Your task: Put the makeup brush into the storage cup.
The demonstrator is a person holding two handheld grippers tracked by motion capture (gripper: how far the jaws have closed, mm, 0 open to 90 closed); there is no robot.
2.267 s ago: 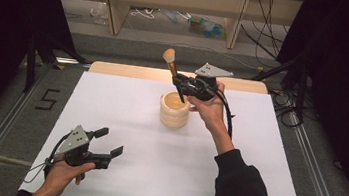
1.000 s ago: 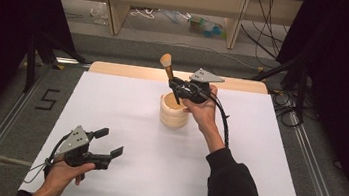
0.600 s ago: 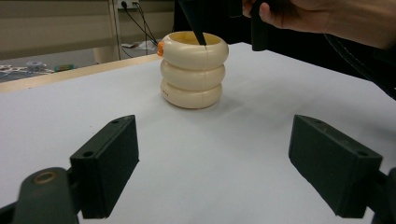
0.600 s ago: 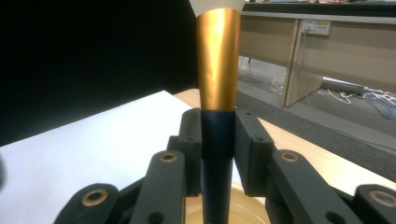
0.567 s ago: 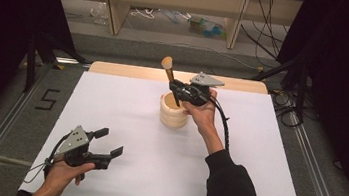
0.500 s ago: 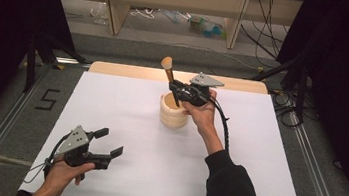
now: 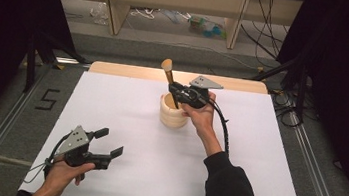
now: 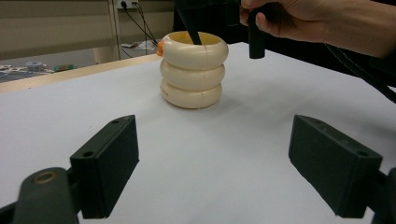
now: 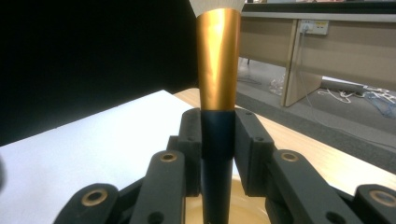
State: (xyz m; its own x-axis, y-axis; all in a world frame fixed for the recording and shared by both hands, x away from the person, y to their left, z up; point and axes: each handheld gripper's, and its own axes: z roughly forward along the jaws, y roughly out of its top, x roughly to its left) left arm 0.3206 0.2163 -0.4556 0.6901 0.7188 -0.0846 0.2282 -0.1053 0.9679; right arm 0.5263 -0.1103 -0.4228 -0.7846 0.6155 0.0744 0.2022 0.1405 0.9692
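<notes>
A cream ribbed holder [image 7: 173,112] made of stacked rings stands near the table's far middle, and the left gripper view has the same holder [image 8: 192,70] ahead of the jaws. My right gripper [image 7: 175,91] is shut on a makeup brush [image 7: 170,80] with a dark handle, gold ferrule and pale bristles. The brush [image 9: 218,107] stands nearly upright, its handle end down inside the holder's mouth. My left gripper [image 7: 107,142] rests open low over the table's near left, with nothing between its fingers [image 8: 107,165].
White paper [image 7: 132,138] covers the table, with a wooden strip [image 7: 115,69] along the far edge. Shelving legs and cables stand on the floor beyond. A floor mark shaped like a 5 [image 7: 47,99] lies left of the table.
The right gripper with the brush has shifted slightly toward the far side and left over the holder, lowering the handle into it. The left gripper has stayed still.
</notes>
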